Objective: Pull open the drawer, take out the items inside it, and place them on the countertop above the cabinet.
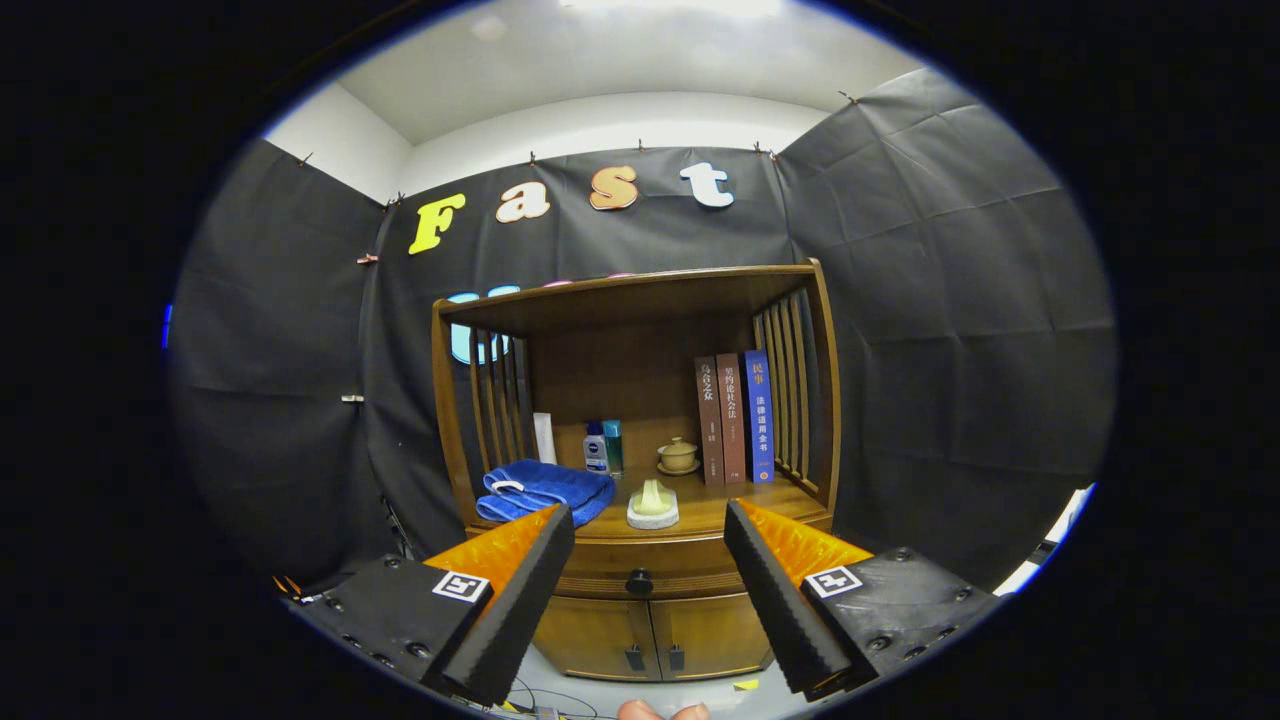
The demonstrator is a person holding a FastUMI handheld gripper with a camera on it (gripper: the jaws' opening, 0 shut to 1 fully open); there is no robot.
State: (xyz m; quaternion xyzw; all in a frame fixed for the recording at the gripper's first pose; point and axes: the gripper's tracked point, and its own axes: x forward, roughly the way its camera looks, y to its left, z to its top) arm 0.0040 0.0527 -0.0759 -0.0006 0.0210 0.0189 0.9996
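Gripper view, tool: the gripper (648, 560) is held spread wide with nothing between its fingers; it is kept well back from the cabinet (650, 620), pointing at it.
Gripper view, task's thing: the drawer (650, 570) is seen closed, directly under the countertop (715, 505) and above the two lower doors (650, 635); it lies between the fingers and beyond them.
Gripper view, hold: a small dark knob (639, 582) is fixed at the middle of the drawer front; it is judged the only place to grip.
Gripper view, handling: the knob is judged hard, rounded and likely slippery, so a firm, centred pinch is called for; the wooden drawer is judged stiff, with a straight pull needed.
Gripper view, countertop: a blue towel (545, 488), a pale holder (652, 505), a bottle (596, 448), a lidded cup (678, 455) and three books (735, 418) are already placed there; free space is judged scarce, mostly towards the front.
Gripper view, hidden: the drawer's contents cannot be seen, so their number, weight and fragility cannot be told.
Gripper view, cut off: the cabinet's base is cut off; fingertips of a person (662, 711) are seen below it.
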